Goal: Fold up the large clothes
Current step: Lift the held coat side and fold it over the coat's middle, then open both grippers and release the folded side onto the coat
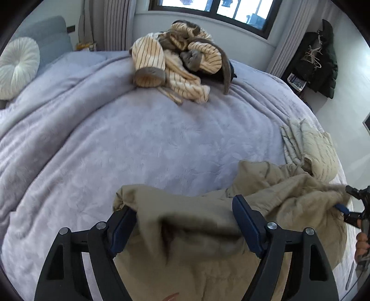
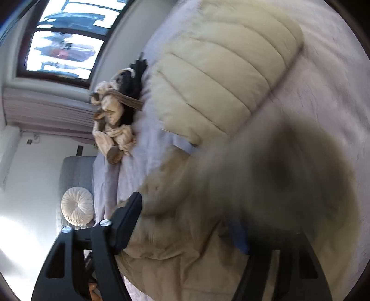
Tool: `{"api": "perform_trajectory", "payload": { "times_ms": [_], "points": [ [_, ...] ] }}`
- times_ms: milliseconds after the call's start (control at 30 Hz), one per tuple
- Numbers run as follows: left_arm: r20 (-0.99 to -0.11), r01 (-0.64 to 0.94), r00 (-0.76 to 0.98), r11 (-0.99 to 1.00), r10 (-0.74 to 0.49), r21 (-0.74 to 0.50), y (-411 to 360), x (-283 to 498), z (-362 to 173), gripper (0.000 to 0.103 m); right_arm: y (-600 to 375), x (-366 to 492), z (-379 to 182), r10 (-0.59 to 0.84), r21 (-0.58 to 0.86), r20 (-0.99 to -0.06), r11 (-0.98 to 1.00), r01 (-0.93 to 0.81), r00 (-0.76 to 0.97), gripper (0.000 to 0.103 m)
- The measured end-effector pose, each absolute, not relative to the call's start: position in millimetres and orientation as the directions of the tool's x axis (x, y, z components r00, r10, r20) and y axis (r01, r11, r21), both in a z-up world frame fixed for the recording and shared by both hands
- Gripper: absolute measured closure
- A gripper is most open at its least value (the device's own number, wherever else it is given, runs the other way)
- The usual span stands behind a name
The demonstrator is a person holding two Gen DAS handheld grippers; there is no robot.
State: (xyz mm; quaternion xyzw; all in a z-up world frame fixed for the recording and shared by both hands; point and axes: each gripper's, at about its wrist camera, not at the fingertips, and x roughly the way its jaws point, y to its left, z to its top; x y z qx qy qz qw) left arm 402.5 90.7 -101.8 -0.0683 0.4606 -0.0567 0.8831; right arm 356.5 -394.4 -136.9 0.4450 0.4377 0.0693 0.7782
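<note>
The beige quilted coat (image 1: pixel 192 233) is found on the bed (image 1: pixel 115 139), bunched between the spread jaws of the left gripper (image 1: pixel 185 222), unpinched. The right gripper (image 2: pixel 192 227), at three o'clock, is likewise spread, fabric slack across it. The coat's length is seen running toward one o'clock.

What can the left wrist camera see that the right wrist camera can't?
Only the left wrist view shows the dark coat hanging by the wall, the right gripper at the jacket's edge, and the left gripper, open around beige fabric. Only the right wrist view shows the jacket's quilted puffy side up close. Both show the beige jacket, the striped clothes pile, the round white pillow, the purple bedspread and the window.
</note>
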Motion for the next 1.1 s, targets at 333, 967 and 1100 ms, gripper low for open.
{"api": "perform_trajectory", "payload": {
  "times_ms": [333,967,1100],
  "points": [
    [-0.749,0.018,0.660,0.998,-0.059,-0.063,75.7,388.6,-86.1,0.021,-379.9,321.8,-107.2,0.268,0.459,-0.773,0.862,0.215,0.575,0.070],
    [-0.860,-0.162,0.509,0.986,0.044,-0.046,58.4,485.9,-238.7,0.021,-426.6,380.3,-224.7,0.188,0.420,-0.827,0.832,0.361,0.530,0.070],
    [-0.863,-0.163,0.501,0.986,0.069,-0.015,60.0,483.1,-224.7,0.021,-425.5,378.7,-219.9,0.173,0.399,-0.840,0.839,0.369,0.514,0.070]
  ]
}}
